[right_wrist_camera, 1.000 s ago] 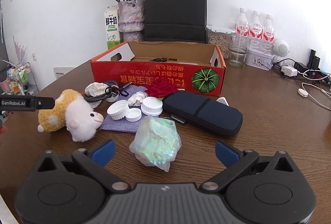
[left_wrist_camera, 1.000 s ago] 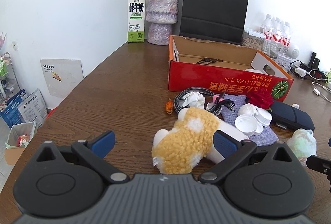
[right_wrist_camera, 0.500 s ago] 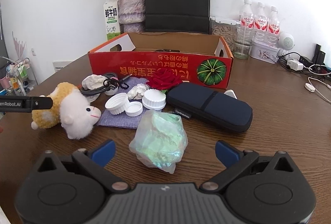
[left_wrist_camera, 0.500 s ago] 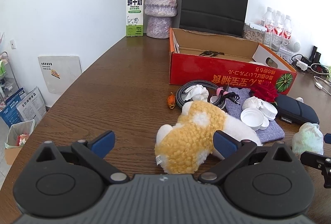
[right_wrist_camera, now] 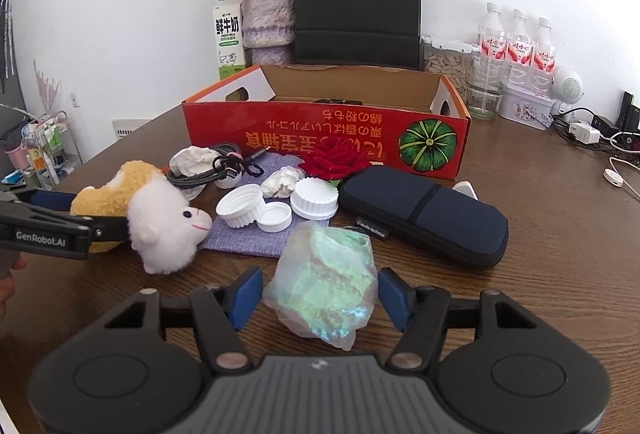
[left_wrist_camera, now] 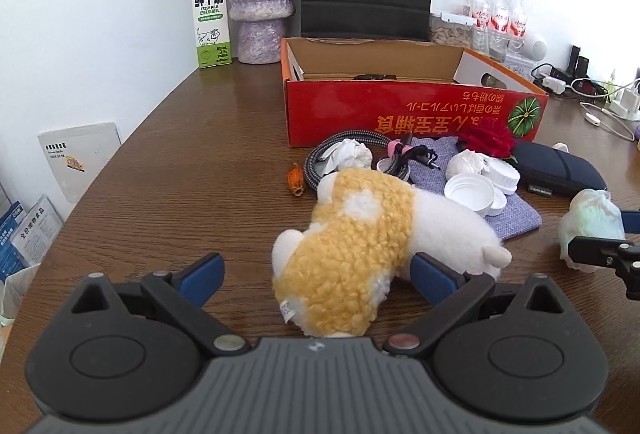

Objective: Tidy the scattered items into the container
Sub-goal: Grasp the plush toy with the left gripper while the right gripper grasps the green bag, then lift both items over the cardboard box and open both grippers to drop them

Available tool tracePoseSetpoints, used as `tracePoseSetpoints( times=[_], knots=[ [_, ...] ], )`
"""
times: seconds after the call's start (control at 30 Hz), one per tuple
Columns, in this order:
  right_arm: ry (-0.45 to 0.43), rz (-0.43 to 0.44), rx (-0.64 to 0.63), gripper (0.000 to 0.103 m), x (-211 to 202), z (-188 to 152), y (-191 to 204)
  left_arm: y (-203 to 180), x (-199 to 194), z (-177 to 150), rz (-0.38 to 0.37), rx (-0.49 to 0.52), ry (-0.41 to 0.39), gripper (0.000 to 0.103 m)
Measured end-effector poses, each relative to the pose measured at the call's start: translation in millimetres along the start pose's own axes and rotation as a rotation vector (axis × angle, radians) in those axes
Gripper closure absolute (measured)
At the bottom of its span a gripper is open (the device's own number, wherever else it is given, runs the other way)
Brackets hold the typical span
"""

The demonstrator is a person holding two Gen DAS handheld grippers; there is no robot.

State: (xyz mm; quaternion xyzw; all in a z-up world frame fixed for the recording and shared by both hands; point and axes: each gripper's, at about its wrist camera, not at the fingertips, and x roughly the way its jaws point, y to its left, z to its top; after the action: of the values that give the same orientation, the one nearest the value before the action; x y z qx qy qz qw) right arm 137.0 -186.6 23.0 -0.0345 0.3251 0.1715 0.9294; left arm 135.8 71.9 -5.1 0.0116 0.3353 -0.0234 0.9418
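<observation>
Straddling crumpled bag [right_wrist_camera: 322, 282], right tool [right_wrist_camera: 320, 292] agape

Box [left_wrist_camera: 400, 109] hides its contents — one dark item [left_wrist_camera: 374, 77] unidentifiable.

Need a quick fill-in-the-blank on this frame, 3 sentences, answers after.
1. The left tongs straddle the plush ____.
2. The right tongs bracket the crumpled iridescent ____.
3. The white caps rest on the ____ cloth, in front of the red box.

Answers: sheep; bag; purple
</observation>
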Motion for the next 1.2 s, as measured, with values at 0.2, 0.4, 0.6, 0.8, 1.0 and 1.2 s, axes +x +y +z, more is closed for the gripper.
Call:
tracePoseSetpoints(
  times=[0.2,0.4,0.6,0.8,1.0,1.2],
  knots=[
    [-0.005,0.023,0.004,0.054,-3,-2,-1,-3,0,-5,-0.024,0.01,0.009,0.031],
    [-0.008,0.032,0.01,0.054,-8,-6,-2,-8,-5,-13,-0.03,0.024,-0.012,0.05],
    [-0.015,0.036,0.008,0.057,-14,-10,-2,-10,-10,-15,-0.02,0.013,-0.027,0.054],
    [-0.044,0.039,0.004,0.063,-23,-10,-3,-11,-26,-12,-0.009,0.0,-0.086,0.054],
    [-0.085,0.035,-0.013,0.065,-27,0,-2,-12,-37,2,-0.014,-0.015,-0.142,0.054],
    [-0.161,0.018,-0.02,0.065,-28,29,-9,-18,-37,27,-0.021,-0.004,-0.206,0.054]
  ],
)
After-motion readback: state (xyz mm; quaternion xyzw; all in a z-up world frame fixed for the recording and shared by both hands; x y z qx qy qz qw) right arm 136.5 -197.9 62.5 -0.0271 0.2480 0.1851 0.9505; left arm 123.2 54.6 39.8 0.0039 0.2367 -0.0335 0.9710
